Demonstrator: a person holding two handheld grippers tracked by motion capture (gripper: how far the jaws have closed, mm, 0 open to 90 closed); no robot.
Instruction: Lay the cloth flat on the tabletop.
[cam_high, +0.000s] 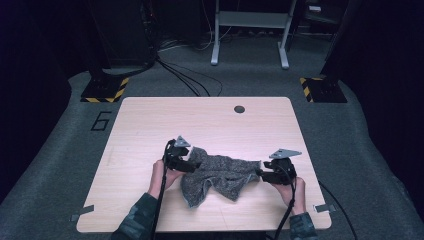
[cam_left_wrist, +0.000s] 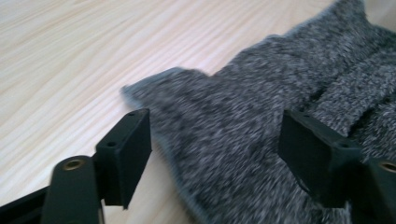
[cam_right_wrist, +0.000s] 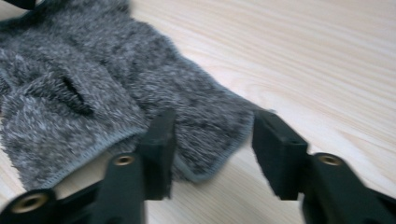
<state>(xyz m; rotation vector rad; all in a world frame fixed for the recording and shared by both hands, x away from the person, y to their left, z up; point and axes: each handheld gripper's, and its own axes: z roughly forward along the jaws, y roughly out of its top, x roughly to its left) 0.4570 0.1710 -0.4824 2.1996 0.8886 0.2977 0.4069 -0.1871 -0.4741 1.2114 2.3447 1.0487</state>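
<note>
A grey speckled cloth (cam_high: 220, 172) lies crumpled on the wooden table (cam_high: 200, 120), near the front edge. My left gripper (cam_high: 192, 162) is at the cloth's left end. In the left gripper view it (cam_left_wrist: 217, 130) stands open, its jaws wide apart over a corner of the cloth (cam_left_wrist: 261, 84) without pressing it. My right gripper (cam_high: 260, 174) is at the cloth's right end. In the right gripper view it (cam_right_wrist: 215, 126) is open too, and a hemmed edge of the cloth (cam_right_wrist: 93, 93) lies loose between the jaws.
A round cable hole (cam_high: 239, 109) sits near the table's far edge. Bare wood stretches behind and to the left of the cloth. On the floor beyond are cables (cam_high: 190, 80), a white stand (cam_high: 250, 30) and two hazard-striped bases (cam_high: 105, 90).
</note>
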